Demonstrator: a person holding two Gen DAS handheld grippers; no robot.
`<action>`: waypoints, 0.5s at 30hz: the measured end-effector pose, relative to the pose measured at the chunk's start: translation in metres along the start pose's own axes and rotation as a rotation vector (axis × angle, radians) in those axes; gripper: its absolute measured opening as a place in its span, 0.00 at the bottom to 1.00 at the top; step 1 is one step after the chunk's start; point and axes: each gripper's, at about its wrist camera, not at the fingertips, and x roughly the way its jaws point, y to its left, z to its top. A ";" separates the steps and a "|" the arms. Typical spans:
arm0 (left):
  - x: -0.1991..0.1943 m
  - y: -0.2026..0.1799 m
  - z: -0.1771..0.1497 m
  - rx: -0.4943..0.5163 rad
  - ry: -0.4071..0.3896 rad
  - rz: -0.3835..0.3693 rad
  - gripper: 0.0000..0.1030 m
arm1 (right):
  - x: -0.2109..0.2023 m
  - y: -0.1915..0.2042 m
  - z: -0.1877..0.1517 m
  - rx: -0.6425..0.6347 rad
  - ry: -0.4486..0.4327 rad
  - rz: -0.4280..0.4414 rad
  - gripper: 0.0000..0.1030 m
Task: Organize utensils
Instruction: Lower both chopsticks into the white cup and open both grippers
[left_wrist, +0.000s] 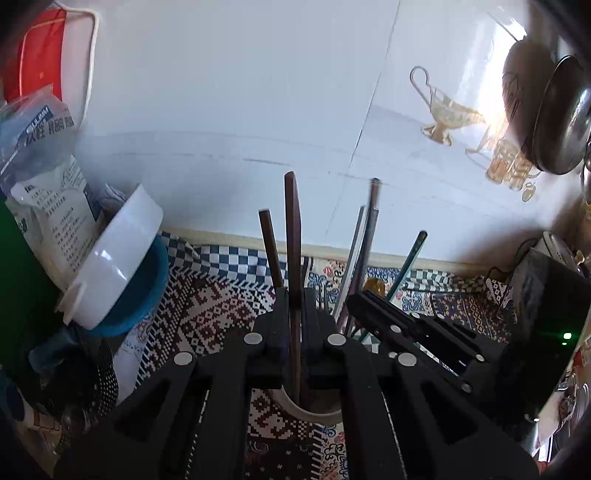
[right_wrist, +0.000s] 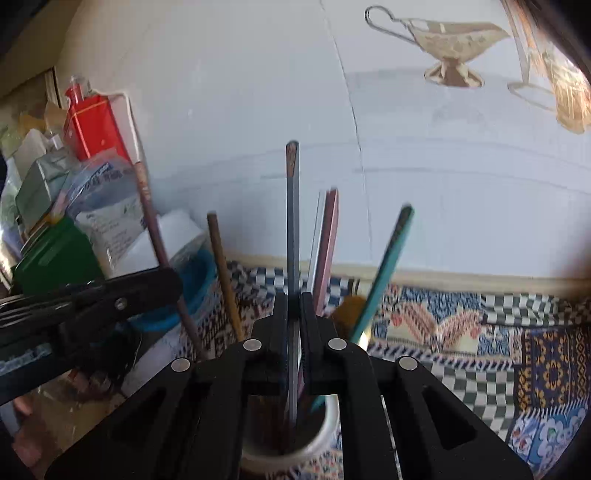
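left gripper (left_wrist: 294, 295): jaws are closed narrowly on a dark brown wooden utensil handle (left_wrist: 293, 236), which rises straight out from between them. its lower end is seen to reach down, behind the jaws, into the white cup (left_wrist: 306, 411) standing on the counter. right gripper (right_wrist: 294, 299): jaws are pinched on a thin grey metal utensil handle (right_wrist: 292, 221), likewise held upright, its lower end inside the same white cup (right_wrist: 291, 454) below the jaws. both pieces appear to be gripped at mid-length and kept vertical so that they can be lowered end-first into the cup without tipping it; this is a judgement, not an observation. other handles are already stood in the cup: a teal one (right_wrist: 384, 273) leaning away to the right of the right jaws, a pinkish one (right_wrist: 328, 254) just beside them, and a brown stick (right_wrist: 225, 273) to their left. the counter is covered by a patterned cloth (right_wrist: 480, 332) with checked borders. beyond the jaws a white tiled wall (left_wrist: 240, 92) with gold decals is seen. to the left of the jaws, a white tub (left_wrist: 118, 258), printed packets (left_wrist: 48, 206) and a red bottle (right_wrist: 92, 125) are crowded together.
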 end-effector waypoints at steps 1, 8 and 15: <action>0.001 -0.001 -0.002 0.001 0.006 0.005 0.04 | 0.000 0.001 0.000 0.000 0.012 0.005 0.05; -0.002 -0.007 -0.013 0.010 0.046 0.018 0.08 | -0.011 -0.004 -0.006 0.009 0.128 0.056 0.06; -0.032 -0.019 -0.022 0.039 0.014 0.037 0.19 | -0.034 -0.002 -0.005 -0.020 0.160 0.063 0.12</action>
